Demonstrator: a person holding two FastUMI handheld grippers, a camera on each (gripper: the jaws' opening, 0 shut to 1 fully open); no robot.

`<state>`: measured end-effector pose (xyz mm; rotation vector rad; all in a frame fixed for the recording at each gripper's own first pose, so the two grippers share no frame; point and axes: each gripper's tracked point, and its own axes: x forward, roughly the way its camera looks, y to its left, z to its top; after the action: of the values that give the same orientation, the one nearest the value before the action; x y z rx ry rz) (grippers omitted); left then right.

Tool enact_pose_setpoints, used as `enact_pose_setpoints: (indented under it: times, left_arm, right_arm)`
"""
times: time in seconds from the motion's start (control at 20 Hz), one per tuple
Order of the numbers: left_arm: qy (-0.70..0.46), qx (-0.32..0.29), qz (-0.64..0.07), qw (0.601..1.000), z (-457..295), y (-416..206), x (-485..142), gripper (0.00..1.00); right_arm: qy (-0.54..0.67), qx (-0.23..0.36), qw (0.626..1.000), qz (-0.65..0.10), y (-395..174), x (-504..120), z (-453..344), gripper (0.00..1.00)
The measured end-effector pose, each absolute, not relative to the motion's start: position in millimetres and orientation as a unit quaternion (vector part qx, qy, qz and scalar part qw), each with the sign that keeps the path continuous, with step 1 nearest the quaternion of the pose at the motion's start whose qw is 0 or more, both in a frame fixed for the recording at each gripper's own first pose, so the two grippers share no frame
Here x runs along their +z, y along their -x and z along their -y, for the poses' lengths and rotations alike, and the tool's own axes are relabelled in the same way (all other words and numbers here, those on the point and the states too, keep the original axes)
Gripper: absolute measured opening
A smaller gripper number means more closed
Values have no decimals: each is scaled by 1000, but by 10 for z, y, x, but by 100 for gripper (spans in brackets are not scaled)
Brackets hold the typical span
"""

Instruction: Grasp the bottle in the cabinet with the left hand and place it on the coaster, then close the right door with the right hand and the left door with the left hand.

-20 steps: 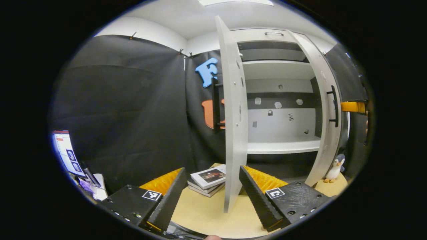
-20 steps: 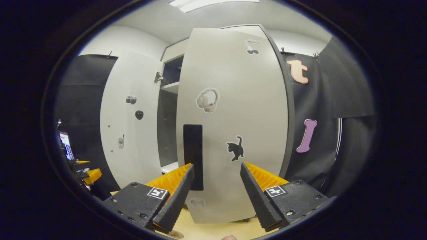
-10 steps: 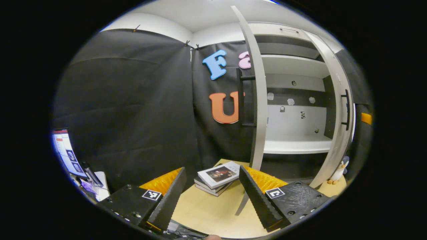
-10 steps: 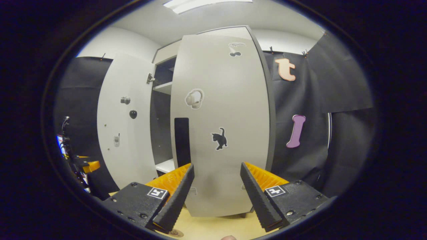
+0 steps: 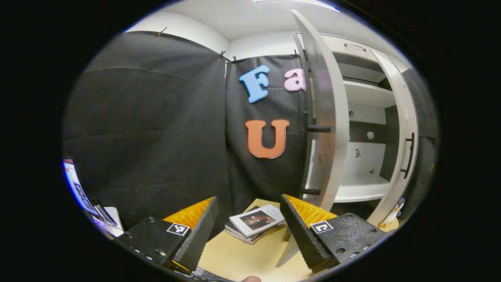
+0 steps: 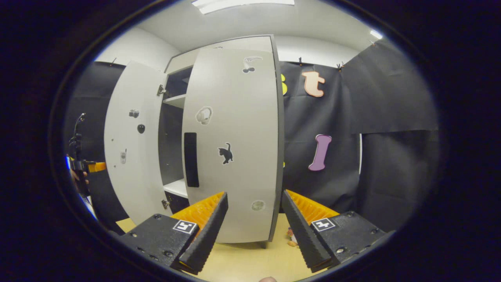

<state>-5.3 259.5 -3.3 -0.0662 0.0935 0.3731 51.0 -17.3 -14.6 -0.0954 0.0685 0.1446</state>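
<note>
As the doors now stand: left door (image 5: pixel 327 129) swung wide and seen almost edge-on, right door (image 6: pixel 235 149) most of the way home, so I judge the closing step to be in hand
Screen (image 5: pixel 76 188): far left, off the surface (image 5: pixel 235 254) and clear of any swing
Left tongs (image 5: pixel 248 231): spread apart and empty, held low over the surface on the outer side of the left door, likely so they can get behind it and push
Books (image 5: pixel 254 221): stacked between the left tongs and the foot of the left door, just beside its lower edge; the door looks to hang above them, so they should not block it
Left door handle (image 5: pixel 318 128): sticks out from the door's outer face, towards the wall
Shelf (image 5: pixel 360 188): bare
Bottle: I cannot tell where it stands; the bare shelf suggests it is already out
Gap (image 6: pixel 172 149): a dark strip of cabinet between the two doors, open room for the right door to finish its travel
Right tongs (image 6: pixel 254 231): spread apart, gripping nothing, facing the lower part of the right door; contact I cannot tell
Right door's free edge: beside its black handle (image 6: pixel 190 158), nothing in its path
</note>
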Motion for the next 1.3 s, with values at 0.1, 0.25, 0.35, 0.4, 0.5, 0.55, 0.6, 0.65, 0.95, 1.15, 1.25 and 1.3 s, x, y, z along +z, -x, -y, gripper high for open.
enact_pose_setpoints:
  times: [0.1, 0.25, 0.35, 0.4, 0.5, 0.55, 0.6, 0.65, 0.95, 1.15, 1.25, 1.3]
  left_arm:
    - [45, 182, -42, 981, -2673, -37, 87, 99]
    - [58, 165, -42, 984, -2642, -79, 111, 93]
    - [49, 155, -39, 986, -2647, -181, 176, 96]
    - [45, 152, -35, 987, -2624, -243, 214, 96]
    - [43, 153, -29, 987, -2597, -304, 233, 98]
    - [38, 155, -29, 987, -2612, -296, 213, 100]
    - [33, 156, -28, 987, -2601, -298, 228, 96]
    - [25, 155, -29, 987, -2589, -297, 229, 95]
    - [29, 141, -38, 989, -2471, -308, 176, 100]
    - [15, 137, -44, 989, -2427, -290, 189, 80]
    - [21, 118, -47, 992, -2329, -292, 178, 87]
    - [27, 109, -48, 993, -2283, -285, 178, 87]
  right_arm:
    - [47, 63, 996, -33, -450, -124, 244, 92]
    - [36, 54, 997, -37, -406, -131, 332, 92]
    - [33, 47, 998, -36, -394, -110, 399, 92]
    - [34, 44, 998, -35, -382, -97, 429, 92]
    - [40, 34, 998, -32, -358, -90, 493, 92]
    - [42, 31, 998, -32, -354, -101, 514, 92]
    - [43, 27, 998, -34, -353, -119, 548, 92]
    - [42, 26, 998, -37, -350, -143, 566, 92]
    - [36, 24, 998, -39, -414, -180, 591, 92]
    - [32, 27, 998, -38, -427, -172, 585, 92]
    - [32, 25, 998, -39, -405, -184, 611, 92]
    - [30, 23, 998, -40, -394, -192, 630, 92]
